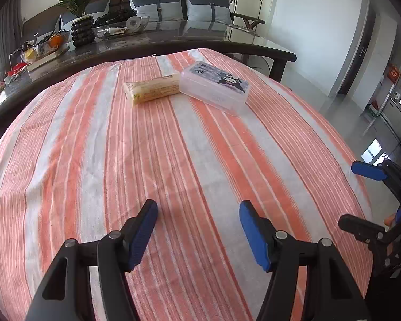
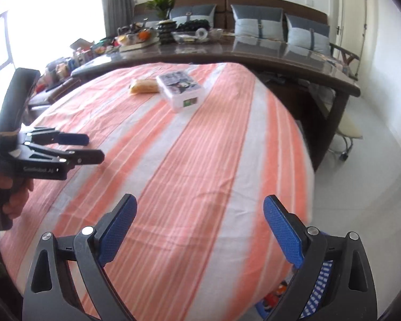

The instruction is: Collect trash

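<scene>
As it lies flat | yellow packet (image 1: 151, 88) | long axis toward clear box (image 1: 215, 87)

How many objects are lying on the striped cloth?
2: a yellow packet and a clear plastic box, touching side by side at the far end. Nothing else shows on it.

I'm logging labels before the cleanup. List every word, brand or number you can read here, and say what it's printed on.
"GenRobot.AI", roughly; white letters on the left tool body, slightly blurred.
Clear plastic box: cartoon lid sticker with blue characters, too small to read.
Yellow snack packet: fine print, unreadable.
Red sign on the far door: characters blurred.
Nothing else is legible.
</scene>
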A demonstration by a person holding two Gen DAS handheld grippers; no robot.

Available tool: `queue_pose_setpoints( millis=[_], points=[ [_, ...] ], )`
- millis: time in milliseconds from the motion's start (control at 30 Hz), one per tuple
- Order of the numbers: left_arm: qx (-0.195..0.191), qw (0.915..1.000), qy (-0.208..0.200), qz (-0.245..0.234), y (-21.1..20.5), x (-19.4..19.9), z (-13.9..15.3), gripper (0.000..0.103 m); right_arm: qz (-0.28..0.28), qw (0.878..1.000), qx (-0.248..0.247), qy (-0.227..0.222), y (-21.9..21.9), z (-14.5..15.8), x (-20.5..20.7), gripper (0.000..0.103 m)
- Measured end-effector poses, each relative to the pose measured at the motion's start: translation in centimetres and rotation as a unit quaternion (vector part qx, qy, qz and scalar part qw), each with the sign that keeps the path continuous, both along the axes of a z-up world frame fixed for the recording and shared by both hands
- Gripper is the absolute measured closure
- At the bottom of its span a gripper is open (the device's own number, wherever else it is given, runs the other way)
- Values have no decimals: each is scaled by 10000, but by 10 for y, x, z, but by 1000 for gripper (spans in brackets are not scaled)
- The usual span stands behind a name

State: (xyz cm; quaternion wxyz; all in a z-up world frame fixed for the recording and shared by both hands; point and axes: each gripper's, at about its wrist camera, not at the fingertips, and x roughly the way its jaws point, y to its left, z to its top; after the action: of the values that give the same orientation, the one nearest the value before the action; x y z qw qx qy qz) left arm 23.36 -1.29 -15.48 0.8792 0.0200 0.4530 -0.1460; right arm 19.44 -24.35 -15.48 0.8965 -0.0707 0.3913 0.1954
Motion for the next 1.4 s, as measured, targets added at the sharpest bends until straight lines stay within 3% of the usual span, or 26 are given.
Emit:
queue_pose_setpoints(
  millis=[133, 233, 467, 633, 767, 1033, 1233, 1300, 1367, 1400],
  points=[
    [328, 9990, -24, -295, 1, 23, -1, 38, 366, 9987, -307, 167, 32, -18, 3, 7],
    [717, 9961, -148, -500, 5, 49, 0, 38, 464, 9973, -571, -11, 46, -25, -2, 3],
    [1166, 9867, -414, -1057, 4, 113, 20, 38, 457, 9981, -404, 108, 47, -26, -3, 3],
    [1486, 9749, -218, -1645, -12, 144, 10, 38, 463, 9981, -394, 113, 49, -26, -3, 2],
    [1798, 9673, -326, -1757, -18, 158, 1, 38, 462, 9981, -384, 118, 49, -26, -2, 2],
    [1638, 9710, -415, -1692, 1, 172, 14, 36, 461, 9981, -385, 119, 49, -26, -2, 2],
    [1962, 9542, -416, -2221, -20, 173, 4, 36, 463, 9981, -377, 129, 50, -26, -1, 2],
    [1981, 9523, -405, -2287, -25, 176, -3, 36, 467, 9981, -377, 128, 50, -26, 0, 2],
    [1766, 9569, -448, -2263, -24, 178, -2, 38, 468, 9981, -374, 128, 49, -26, 0, 2],
    [1547, 9624, -322, -2208, -20, 180, -2, 50, 468, 9981, -374, 128, 49, -26, 0, 2]
  ],
)
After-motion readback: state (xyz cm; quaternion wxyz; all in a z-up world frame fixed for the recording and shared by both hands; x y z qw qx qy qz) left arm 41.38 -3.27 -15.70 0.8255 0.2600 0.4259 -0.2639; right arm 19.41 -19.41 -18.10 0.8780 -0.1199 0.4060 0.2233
